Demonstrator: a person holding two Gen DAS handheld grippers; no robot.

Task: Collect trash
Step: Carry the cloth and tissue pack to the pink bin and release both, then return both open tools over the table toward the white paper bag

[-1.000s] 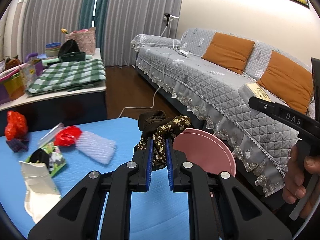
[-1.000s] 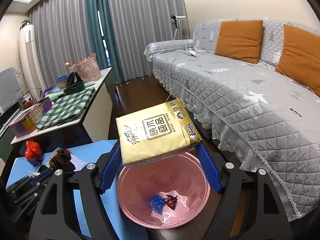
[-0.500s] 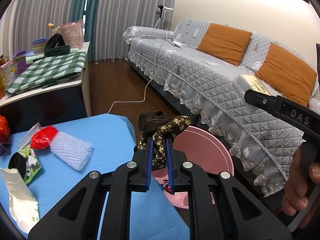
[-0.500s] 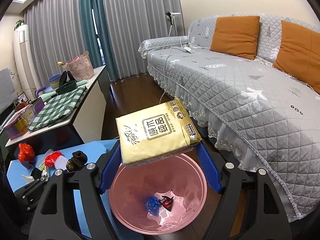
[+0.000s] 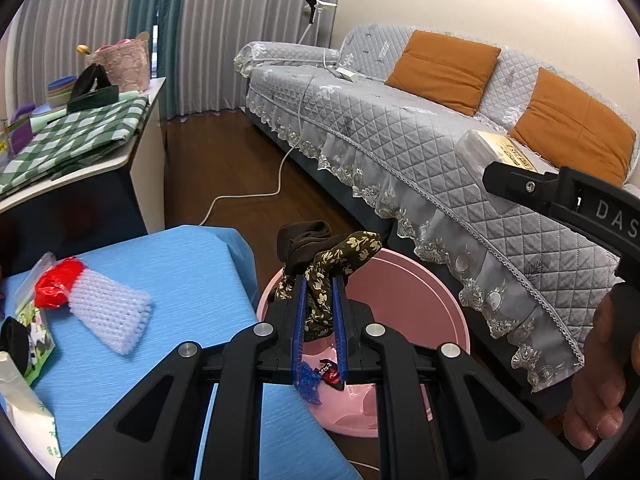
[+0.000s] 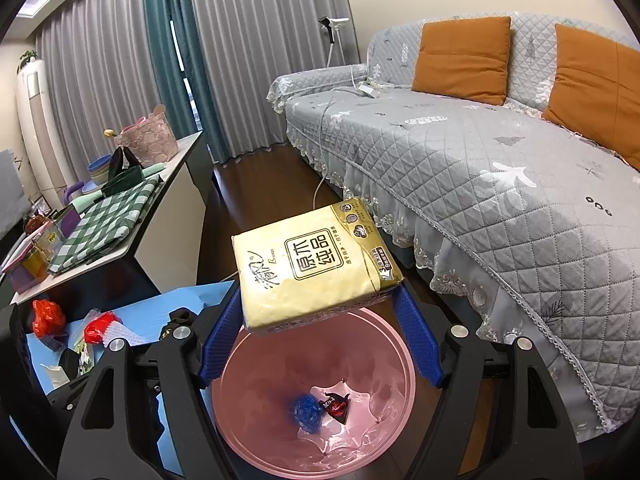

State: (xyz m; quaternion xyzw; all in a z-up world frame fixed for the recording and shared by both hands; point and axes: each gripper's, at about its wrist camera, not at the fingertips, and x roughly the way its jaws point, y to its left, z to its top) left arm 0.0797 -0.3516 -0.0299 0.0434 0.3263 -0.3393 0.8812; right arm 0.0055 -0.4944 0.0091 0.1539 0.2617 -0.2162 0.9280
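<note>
My left gripper point(image 5: 319, 304) is shut on a dark floral cloth scrap point(image 5: 332, 256) and holds it over the near rim of the pink basin point(image 5: 404, 296). My right gripper point(image 6: 320, 320) is shut on a yellow tissue pack point(image 6: 316, 268) and holds it above the pink basin point(image 6: 256, 424). A blue wrapper point(image 6: 306, 408) and a red-black wrapper point(image 6: 336, 402) lie in the basin. On the blue table point(image 5: 192, 264) lie a white foam net with red plastic point(image 5: 100, 304) and other scraps point(image 5: 20, 340).
A grey quilted sofa point(image 5: 420, 136) with orange cushions stands to the right. A side table point(image 5: 80, 140) with a green checked cloth stands at the left. A white cable point(image 5: 256, 188) runs across the wooden floor.
My left gripper has moved right with the cloth, from above the blue table to over the basin's edge. My right gripper holds the tissue pack steady above the basin.
</note>
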